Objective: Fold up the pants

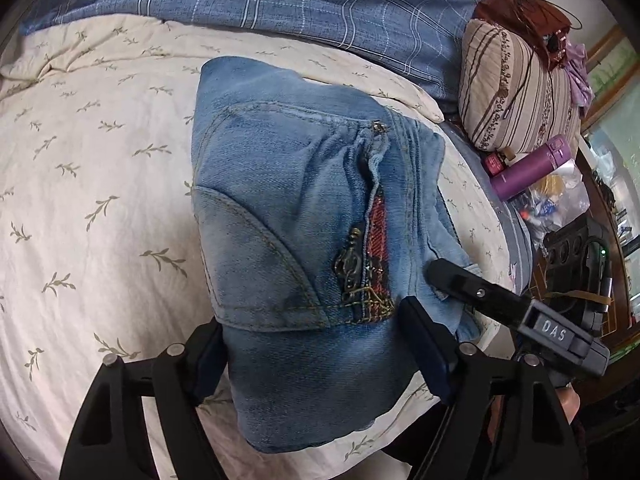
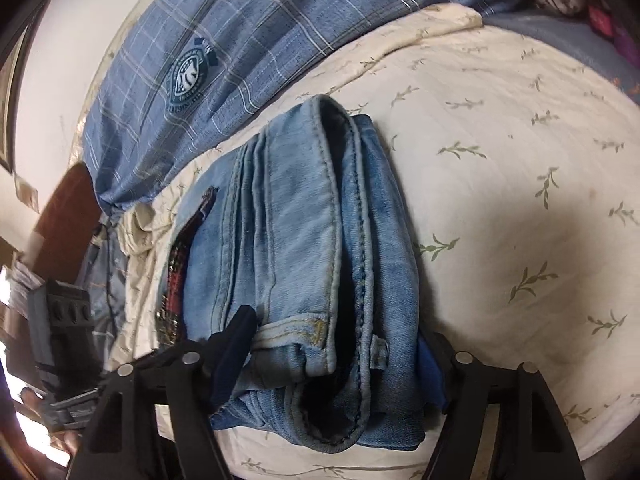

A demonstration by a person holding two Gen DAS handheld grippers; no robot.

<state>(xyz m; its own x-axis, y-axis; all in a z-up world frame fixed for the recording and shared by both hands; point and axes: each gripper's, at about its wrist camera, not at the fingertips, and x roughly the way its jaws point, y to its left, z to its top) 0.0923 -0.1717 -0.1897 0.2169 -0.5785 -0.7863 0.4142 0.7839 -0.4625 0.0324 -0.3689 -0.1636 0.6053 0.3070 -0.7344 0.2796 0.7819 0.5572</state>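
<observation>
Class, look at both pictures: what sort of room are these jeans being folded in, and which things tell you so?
Most likely a bedroom. The folded jeans lie on a bed with a leaf-print quilt, a blue plaid duvet is bunched behind, and a striped pillow sits at the side.

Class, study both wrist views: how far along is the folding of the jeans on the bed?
Done: the jeans lie in a compact, layered bundle on the bedsheet. In hand: the left tool and right tool each straddle the bundle's near end. Left: probably only letting go or a final tidy.
</observation>
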